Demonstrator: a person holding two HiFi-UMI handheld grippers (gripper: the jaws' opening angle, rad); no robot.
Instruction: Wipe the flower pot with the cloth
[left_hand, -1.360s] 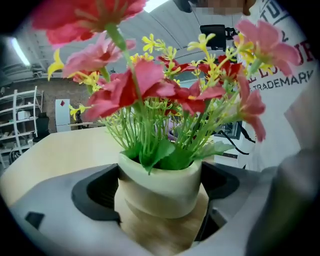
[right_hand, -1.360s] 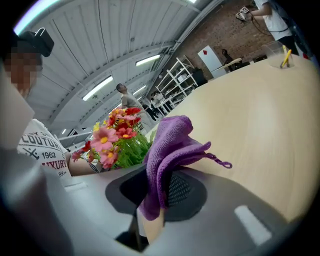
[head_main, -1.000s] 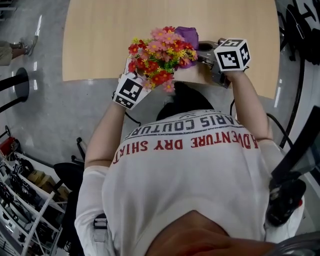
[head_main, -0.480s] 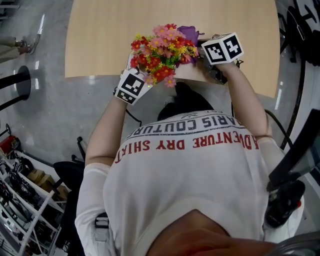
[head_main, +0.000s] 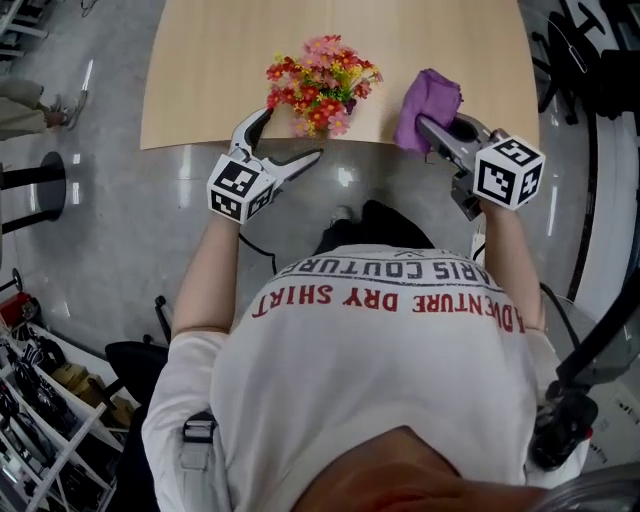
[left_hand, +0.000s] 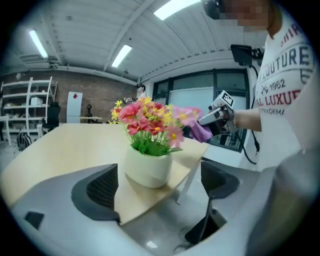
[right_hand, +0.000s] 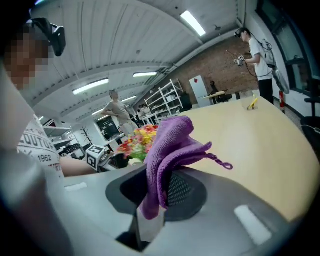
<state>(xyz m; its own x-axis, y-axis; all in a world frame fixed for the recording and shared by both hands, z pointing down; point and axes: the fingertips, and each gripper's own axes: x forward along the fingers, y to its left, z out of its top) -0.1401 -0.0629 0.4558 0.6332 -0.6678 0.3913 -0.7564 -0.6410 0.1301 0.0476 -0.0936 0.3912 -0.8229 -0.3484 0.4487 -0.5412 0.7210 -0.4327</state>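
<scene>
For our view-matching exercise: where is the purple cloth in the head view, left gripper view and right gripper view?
Head view: purple cloth, upper right of centre, in the right gripper.
Left gripper view: purple cloth right of centre, beyond the flowers.
Right gripper view: purple cloth at centre, clamped between the jaws.
Shared landmark: the flowers, seen in all three.

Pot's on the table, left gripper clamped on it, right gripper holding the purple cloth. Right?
No: the left gripper is open and clear of the flower pot, as the left gripper view shows. The pot does stand on the table, and the right gripper does hold the purple cloth.
</scene>
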